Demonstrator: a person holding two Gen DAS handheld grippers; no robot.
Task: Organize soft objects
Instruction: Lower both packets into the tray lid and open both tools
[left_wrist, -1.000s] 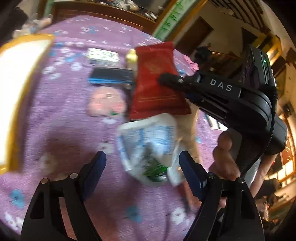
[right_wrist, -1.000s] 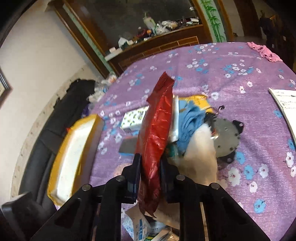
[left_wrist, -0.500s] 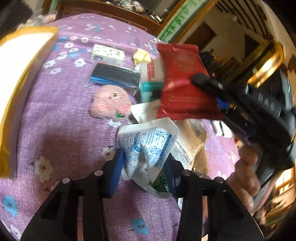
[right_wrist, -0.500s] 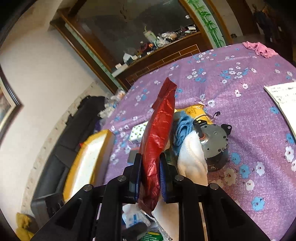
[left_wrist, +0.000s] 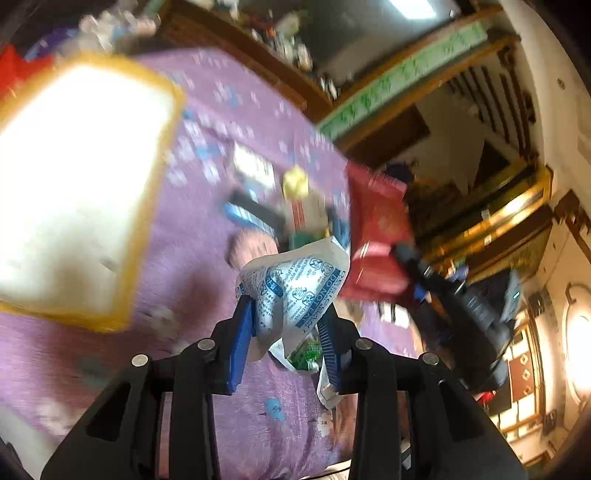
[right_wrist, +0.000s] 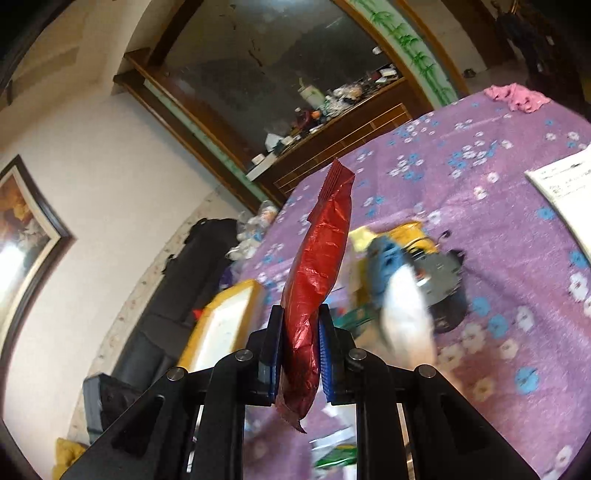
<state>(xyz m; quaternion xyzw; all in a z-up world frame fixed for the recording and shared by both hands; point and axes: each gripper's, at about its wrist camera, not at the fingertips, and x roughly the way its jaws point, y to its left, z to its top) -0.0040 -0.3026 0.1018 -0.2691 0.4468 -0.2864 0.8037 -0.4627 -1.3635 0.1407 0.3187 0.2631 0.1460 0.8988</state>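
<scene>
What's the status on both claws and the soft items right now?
Left claw just closed on white printed sachet, lifted off purple tablecloth. Right claw clamped on red packet, held upright. Pile still on table; nothing blocking.

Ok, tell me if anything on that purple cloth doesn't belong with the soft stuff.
One thing stands out: a grey metal motor with wires lies on the purple cloth in the pile, against the blue and white towel. It is hard, not soft. The rest looks like packets and cloths.
</scene>
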